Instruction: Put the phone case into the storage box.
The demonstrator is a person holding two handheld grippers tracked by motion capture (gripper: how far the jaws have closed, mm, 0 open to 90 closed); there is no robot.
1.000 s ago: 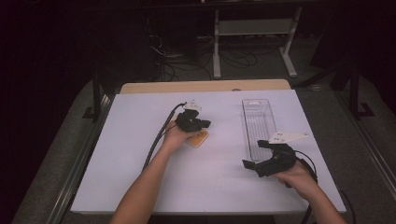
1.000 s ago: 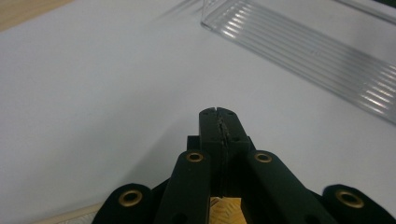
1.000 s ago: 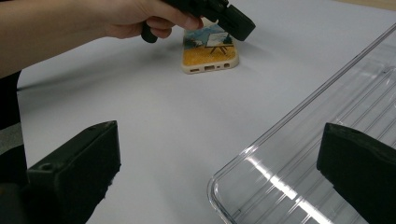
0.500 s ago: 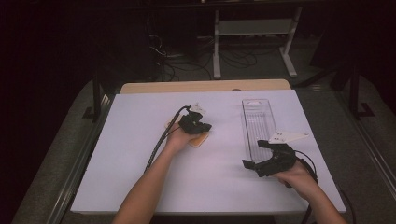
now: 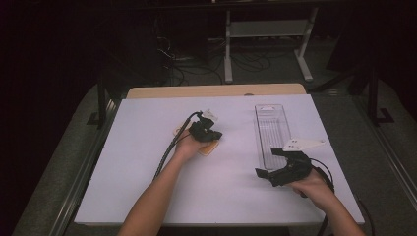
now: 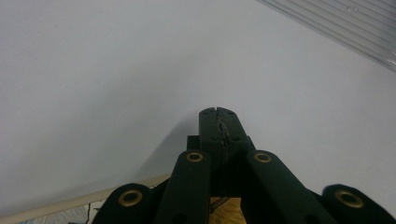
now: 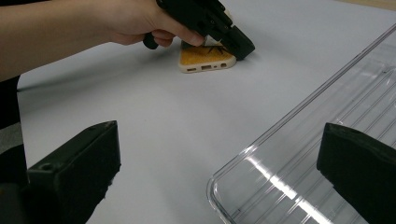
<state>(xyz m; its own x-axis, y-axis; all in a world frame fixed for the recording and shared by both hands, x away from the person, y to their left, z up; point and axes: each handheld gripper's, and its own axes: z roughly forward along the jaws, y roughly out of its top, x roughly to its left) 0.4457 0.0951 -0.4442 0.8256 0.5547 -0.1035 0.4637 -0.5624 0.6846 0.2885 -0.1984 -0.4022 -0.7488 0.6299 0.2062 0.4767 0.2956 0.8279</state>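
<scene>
Found almost nothing altered over the last second. Noted just one faint difference in the high view: left hand-held gripper (image 5: 212,135) drifted a trace lower in the picture, nearer over the orange phone (image 5: 209,149) on the tabletop (image 5: 147,187), by too little to count as a real move. Could not tell from that view whether contact with the phone changed. Spotted no other shift, neither in jaw opening nor in the position of anything.
</scene>
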